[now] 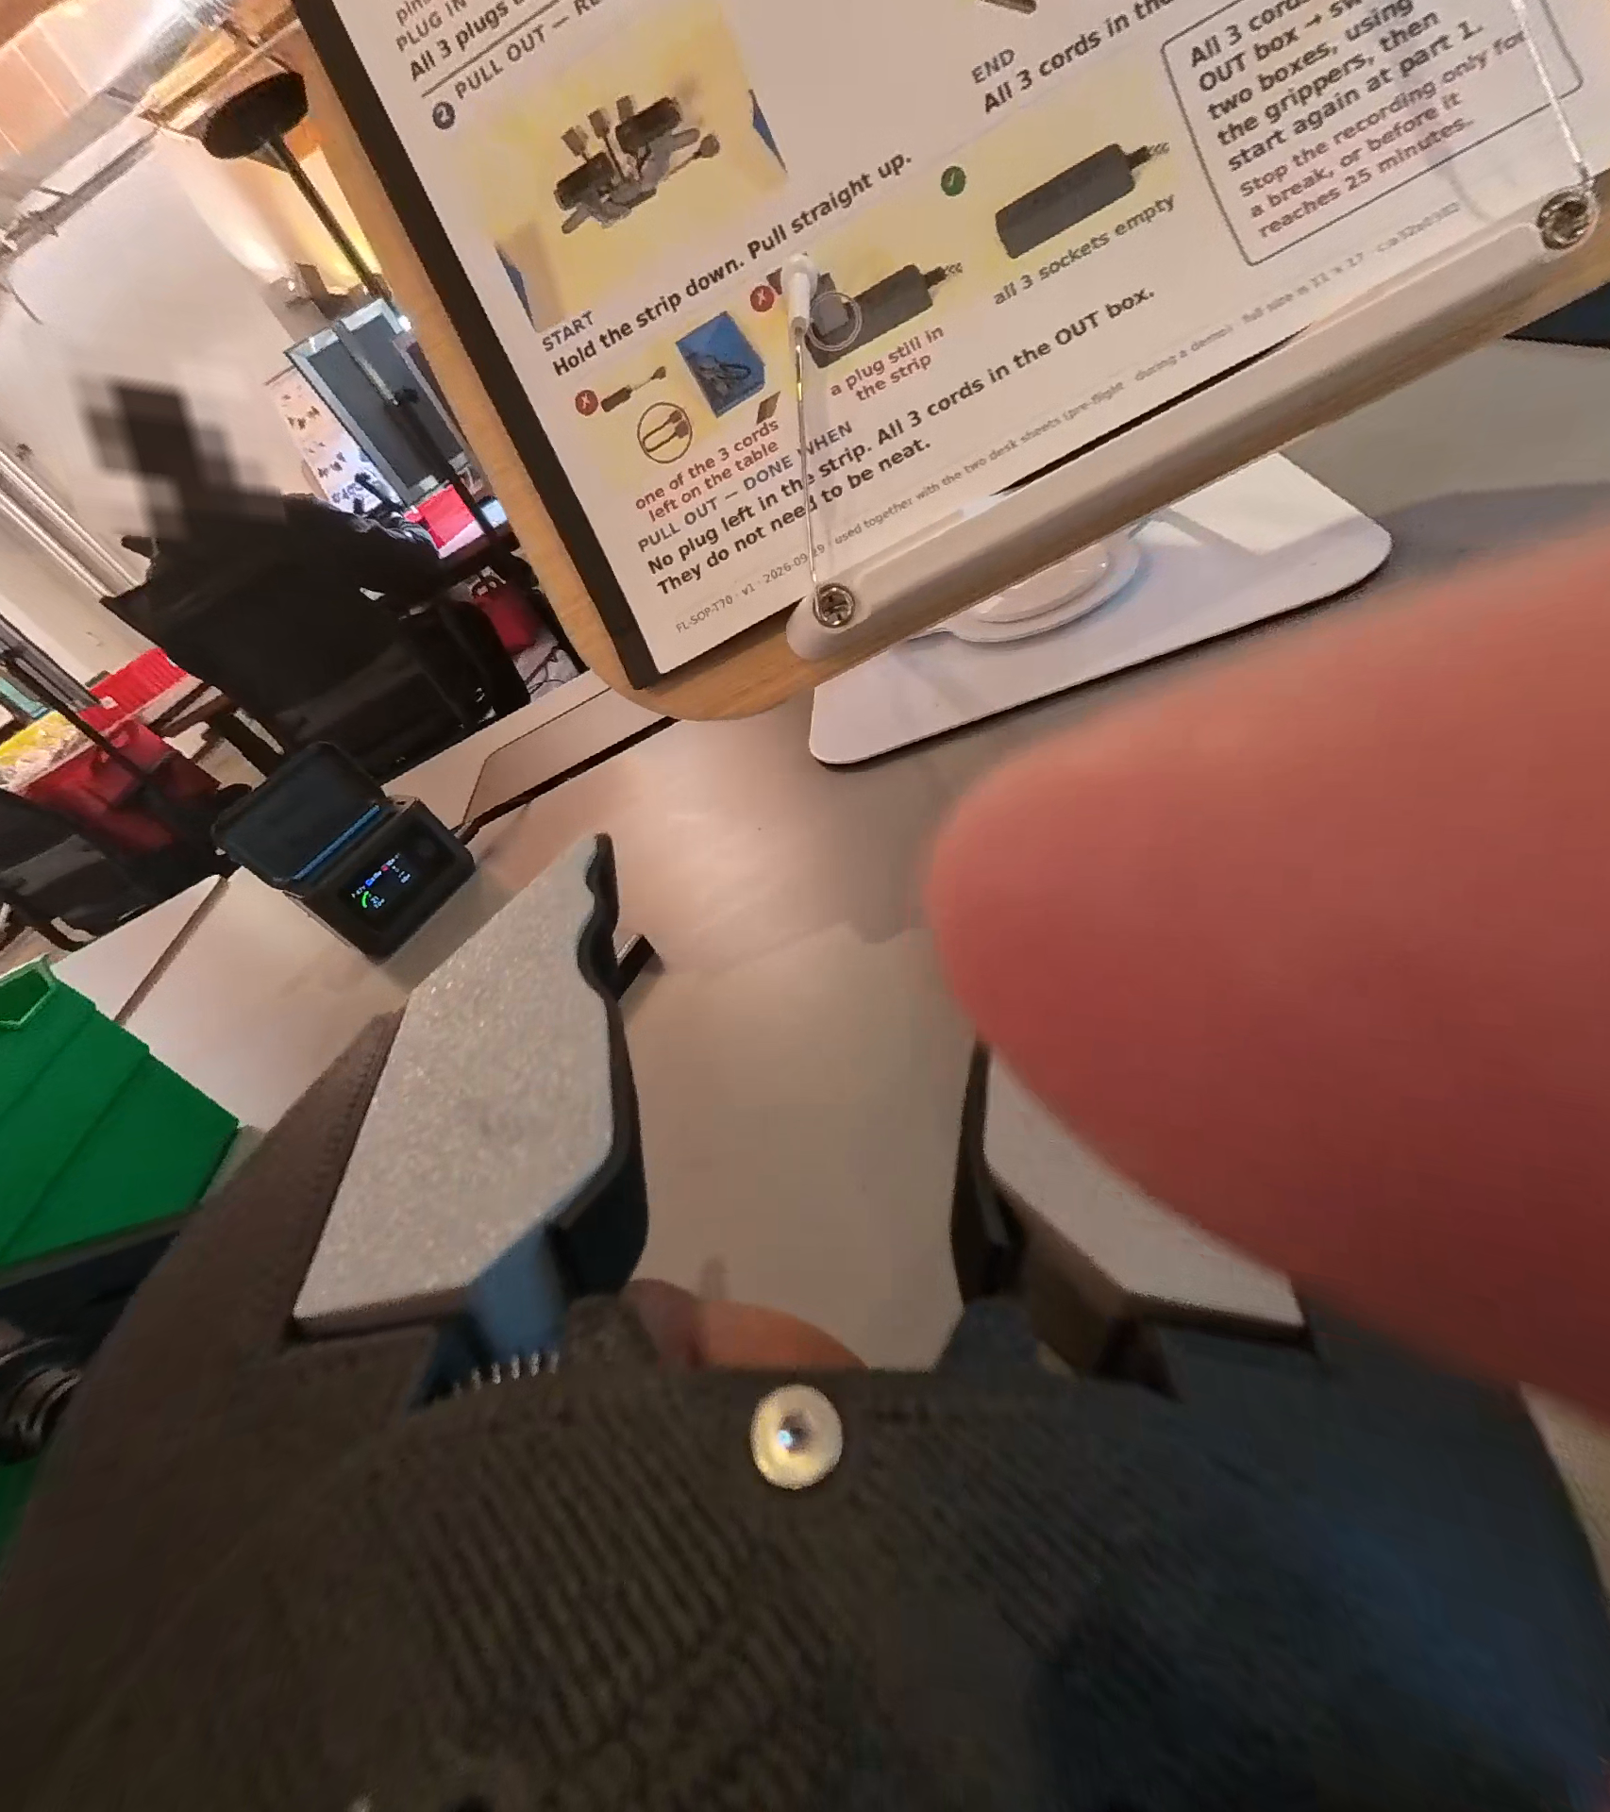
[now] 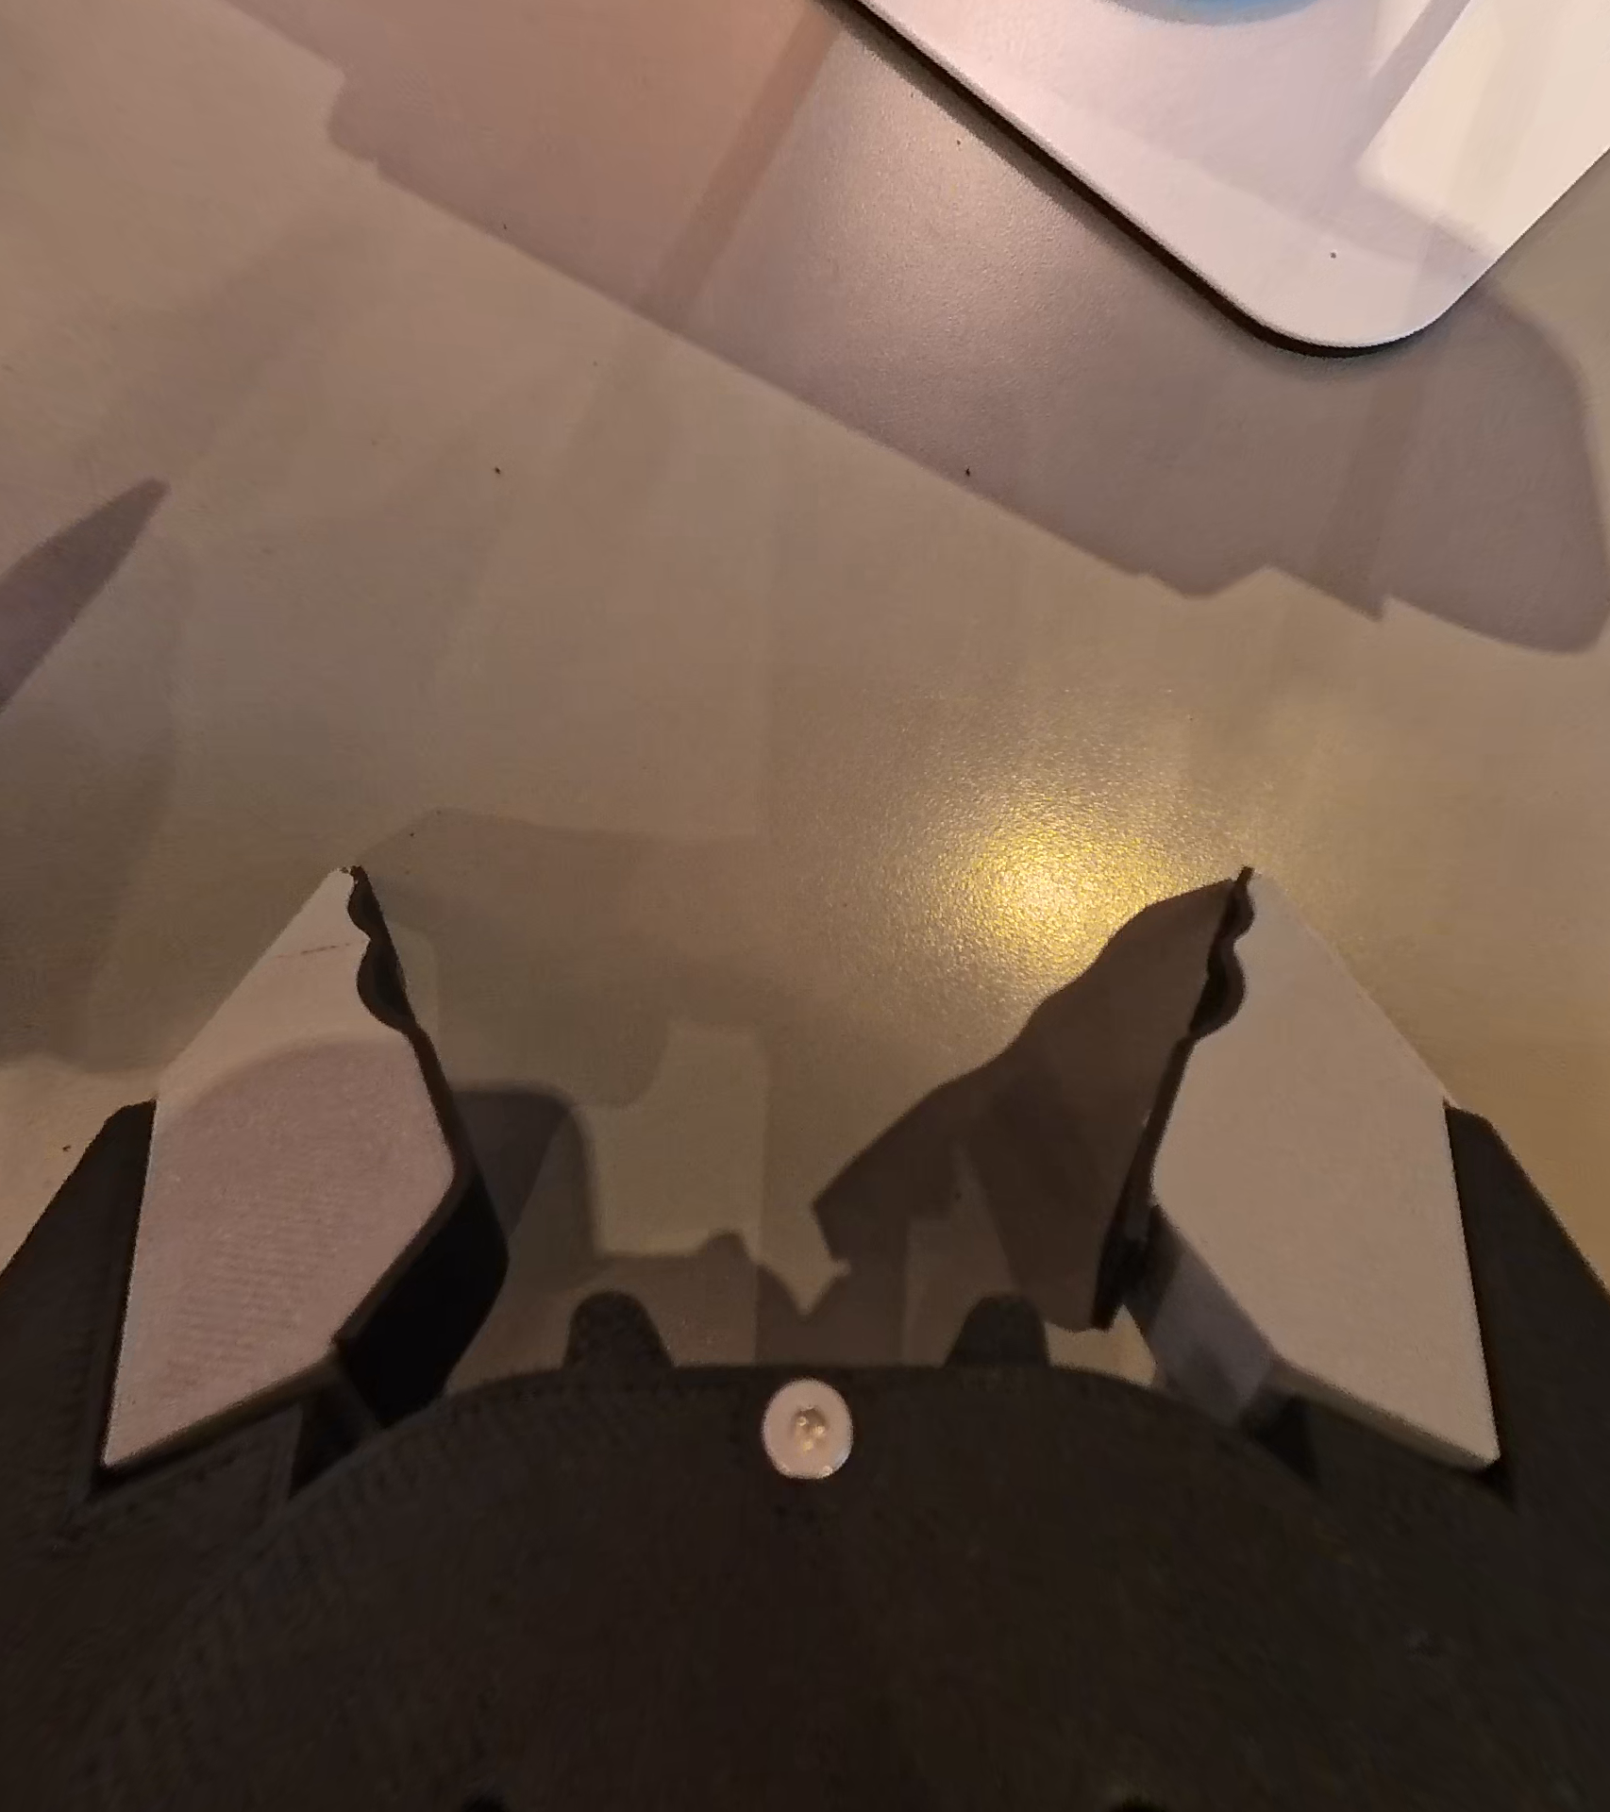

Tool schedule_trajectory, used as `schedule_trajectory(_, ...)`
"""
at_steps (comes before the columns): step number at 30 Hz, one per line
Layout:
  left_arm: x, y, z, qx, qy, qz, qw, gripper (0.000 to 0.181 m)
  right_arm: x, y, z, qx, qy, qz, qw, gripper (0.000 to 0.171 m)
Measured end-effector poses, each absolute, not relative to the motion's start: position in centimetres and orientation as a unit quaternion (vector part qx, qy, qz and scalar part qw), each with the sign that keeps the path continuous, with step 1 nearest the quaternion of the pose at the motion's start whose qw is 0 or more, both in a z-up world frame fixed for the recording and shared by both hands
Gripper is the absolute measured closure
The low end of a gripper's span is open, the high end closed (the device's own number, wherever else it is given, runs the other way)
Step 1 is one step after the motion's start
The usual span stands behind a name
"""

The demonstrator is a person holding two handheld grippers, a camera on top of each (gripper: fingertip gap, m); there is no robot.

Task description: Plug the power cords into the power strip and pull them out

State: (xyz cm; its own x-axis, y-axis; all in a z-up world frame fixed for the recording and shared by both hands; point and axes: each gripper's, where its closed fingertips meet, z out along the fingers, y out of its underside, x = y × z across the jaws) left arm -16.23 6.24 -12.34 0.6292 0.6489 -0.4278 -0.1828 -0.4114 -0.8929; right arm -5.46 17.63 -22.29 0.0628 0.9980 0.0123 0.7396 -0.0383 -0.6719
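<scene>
No power strip, cord or plug shows in either view. In the left wrist view my left gripper (image 1: pixel 781 882) hovers low over the grey table (image 1: pixel 762 784). Its left finger (image 1: pixel 507 1059) shows in full, while a blurred fingertip of a person (image 1: pixel 1321 981) close to the lens hides most of the right finger. The jaws stand apart with nothing between them. In the right wrist view my right gripper (image 2: pixel 801 873) is wide open and empty, pointing down at the bare table top (image 2: pixel 683 588).
A wooden board with an instruction sheet (image 1: pixel 880 343) stands on a white base (image 1: pixel 1125 637), which also shows in the right wrist view (image 2: pixel 1272 147). A small black device with a lit screen (image 1: pixel 360 873) sits left. A green bin (image 1: pixel 26 1108) is at the near left.
</scene>
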Motion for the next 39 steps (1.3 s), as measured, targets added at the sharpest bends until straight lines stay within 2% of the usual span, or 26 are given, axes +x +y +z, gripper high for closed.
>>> schedule_trajectory(1, -16.17, 6.26, -12.34, -0.738, -0.155, 0.404, 0.518, 0.109, -5.46, 17.63, -22.29, -0.679, -0.640, 0.242, 0.266, 0.014)
schedule_trajectory(39, -15.41, 6.77, -12.40, -0.745, -0.143, 0.374, 0.534, 0.110, -5.42, 17.55, -22.26, -0.679, -0.640, 0.242, 0.266, 0.014)
